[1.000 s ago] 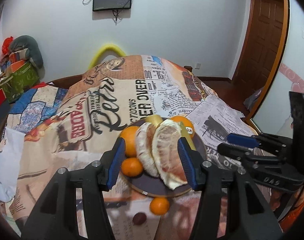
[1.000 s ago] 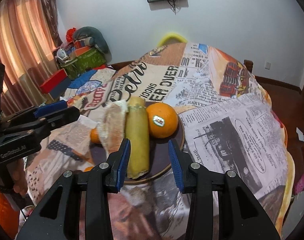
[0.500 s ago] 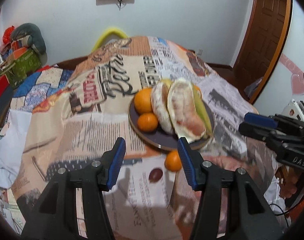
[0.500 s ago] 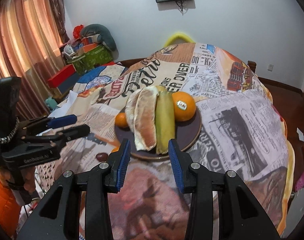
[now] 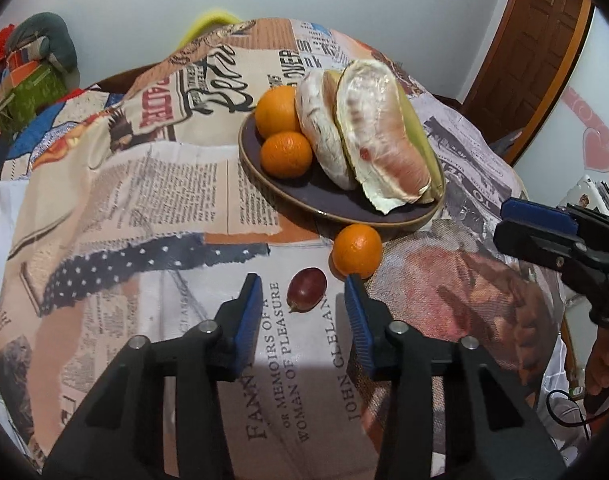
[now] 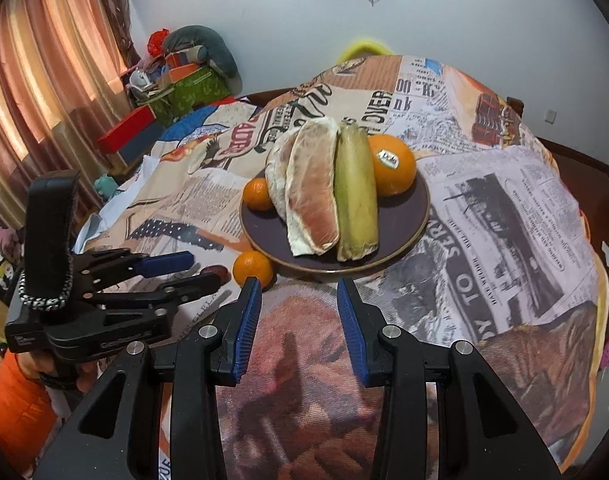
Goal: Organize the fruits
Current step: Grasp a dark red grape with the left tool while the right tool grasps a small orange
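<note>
A dark plate point(image 5: 264, 184) point(image 6: 420, 216) holds two peeled pomelo segments point(image 5: 380, 136) point(image 6: 312, 196), a long yellow-green fruit point(image 6: 356, 200), a stickered orange point(image 6: 392, 164), another orange point(image 5: 278, 110) and a mandarin point(image 5: 286, 154). On the cloth in front of the plate lie a loose mandarin point(image 5: 356, 251) point(image 6: 252, 268) and a dark red grape point(image 5: 306, 290). My left gripper point(image 5: 302, 284) point(image 6: 202, 269) is low over the cloth; its jaws are closing with the grape between the tips, untouched. My right gripper point(image 6: 298, 284) point(image 5: 502, 222) is open and empty, just short of the plate's near rim.
A newspaper-print cloth point(image 6: 504, 208) covers the round table and drapes over its edges. Boxes and bags point(image 6: 176, 80) are piled by the curtain at the left. A yellow chair back point(image 6: 362, 46) rises behind the table. A hand in an orange sleeve point(image 6: 16, 400) holds the left gripper.
My left gripper dropped and drew back from over the plate to the cloth in front of it, and its jaws narrowed around the grape. The right gripper also backed away from the plate.
</note>
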A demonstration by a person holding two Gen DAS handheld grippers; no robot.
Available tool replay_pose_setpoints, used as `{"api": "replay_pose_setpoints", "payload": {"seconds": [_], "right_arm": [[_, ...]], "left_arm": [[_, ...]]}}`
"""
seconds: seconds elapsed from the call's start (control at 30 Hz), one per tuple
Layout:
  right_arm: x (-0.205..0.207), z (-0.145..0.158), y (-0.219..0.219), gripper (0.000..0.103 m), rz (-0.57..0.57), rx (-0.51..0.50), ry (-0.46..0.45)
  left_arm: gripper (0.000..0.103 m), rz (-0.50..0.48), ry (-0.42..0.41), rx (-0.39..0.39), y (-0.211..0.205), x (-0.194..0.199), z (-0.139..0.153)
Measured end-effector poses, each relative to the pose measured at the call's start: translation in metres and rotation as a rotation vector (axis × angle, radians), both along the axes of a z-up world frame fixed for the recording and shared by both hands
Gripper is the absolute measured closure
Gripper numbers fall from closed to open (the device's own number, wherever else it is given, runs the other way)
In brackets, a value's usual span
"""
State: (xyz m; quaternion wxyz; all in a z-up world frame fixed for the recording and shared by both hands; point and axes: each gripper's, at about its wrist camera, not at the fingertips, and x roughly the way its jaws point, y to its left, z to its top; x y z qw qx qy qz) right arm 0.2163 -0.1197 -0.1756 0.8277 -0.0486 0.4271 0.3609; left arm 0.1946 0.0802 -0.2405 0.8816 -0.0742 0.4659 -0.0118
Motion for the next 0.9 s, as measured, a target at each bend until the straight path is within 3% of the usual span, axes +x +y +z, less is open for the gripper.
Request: {"api": "replay_pose_setpoints", "payload": {"seconds": [0.37,0.9], "right_arm": [[0.002,-0.017,0.026,0.067,0.054,-0.027,0.040],[0.014,-0.041,0.066,0.067,0.105,-0.047,0.107]], "left_arm": [[0.085,-0.015,-0.019,-0.031,0.005,-0.001,-0.007],[0.086,0.023,-0.074,-0.033,0.027,-0.020,0.009]]}}
